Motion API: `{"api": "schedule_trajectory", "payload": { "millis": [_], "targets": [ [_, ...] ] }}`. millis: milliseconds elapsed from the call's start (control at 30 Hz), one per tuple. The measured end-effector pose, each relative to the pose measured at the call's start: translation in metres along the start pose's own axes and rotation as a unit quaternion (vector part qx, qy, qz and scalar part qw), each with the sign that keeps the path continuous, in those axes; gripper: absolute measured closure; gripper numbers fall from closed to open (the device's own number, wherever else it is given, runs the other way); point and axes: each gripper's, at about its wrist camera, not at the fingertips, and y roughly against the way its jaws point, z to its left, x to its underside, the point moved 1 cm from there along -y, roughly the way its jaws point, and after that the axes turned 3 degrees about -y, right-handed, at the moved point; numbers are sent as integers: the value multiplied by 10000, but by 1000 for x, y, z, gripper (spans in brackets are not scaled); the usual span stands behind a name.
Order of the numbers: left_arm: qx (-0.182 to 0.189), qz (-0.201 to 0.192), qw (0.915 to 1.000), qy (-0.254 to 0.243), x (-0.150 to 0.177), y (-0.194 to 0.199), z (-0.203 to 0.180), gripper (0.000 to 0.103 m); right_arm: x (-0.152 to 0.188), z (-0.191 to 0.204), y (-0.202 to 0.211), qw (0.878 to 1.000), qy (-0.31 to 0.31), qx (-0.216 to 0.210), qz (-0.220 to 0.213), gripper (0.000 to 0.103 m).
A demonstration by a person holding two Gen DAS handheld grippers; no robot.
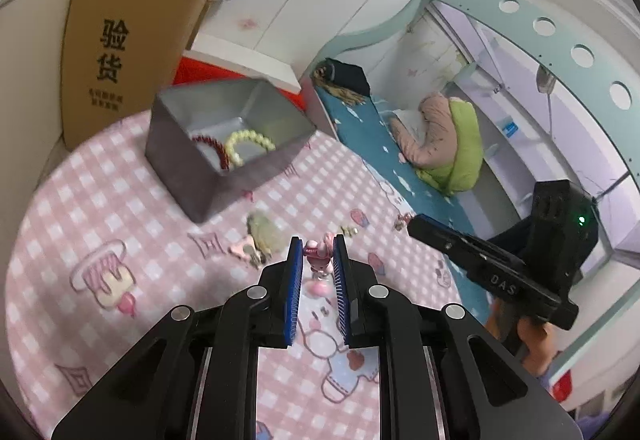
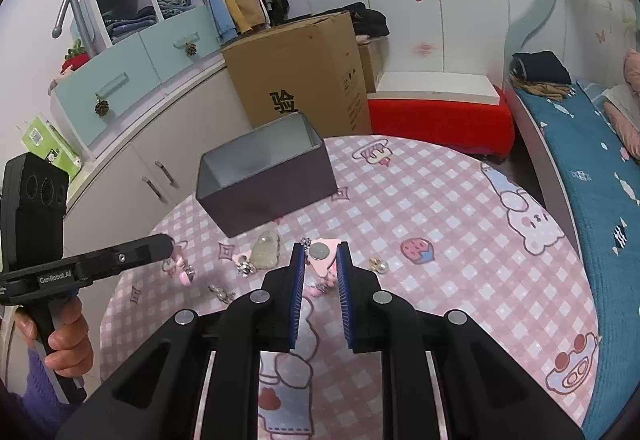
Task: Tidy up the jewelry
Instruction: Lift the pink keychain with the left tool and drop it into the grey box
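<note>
A grey box (image 1: 208, 176) stands on the pink checked tablecloth (image 1: 100, 208) and holds a dark red bead bracelet (image 1: 212, 146) and a pale pearl bracelet (image 1: 248, 144). My left gripper (image 1: 317, 244) is open, its blue pads on either side of a pink charm (image 1: 318, 260) on the cloth. My right gripper (image 2: 320, 252) is open around a pink triangular piece with a silver disc (image 2: 320, 256). A pale green stone pendant (image 2: 267, 250), silver earrings (image 2: 221, 292) and a pearl earring (image 2: 380, 265) lie loose nearby. The box (image 2: 272, 192) also shows in the right wrist view.
A tall cardboard carton (image 2: 304, 80) and a red stool (image 2: 436, 120) stand behind the table. A bed with a teal cover (image 2: 592, 176) runs along the right. White cabinets (image 2: 148, 168) are at the left.
</note>
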Motion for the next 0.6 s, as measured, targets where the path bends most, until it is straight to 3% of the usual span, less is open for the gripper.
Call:
{"api": "schedule_trajectory", "payload": {
  "millis": [100,300,600],
  "targets": [
    [-82,-177,9996,-184,-21,10,-9,87,-8,8,-2,9999,58,-97,-36,87],
    [-589,-350,9962,-545,-68,9,-16,87,-40,32,-15,9993,205,-274,-160,87],
    [-1557,6,9859,-612,-103,-31,18,87,-79,66,-67,9987,411,-295,28,87]
  ]
}}
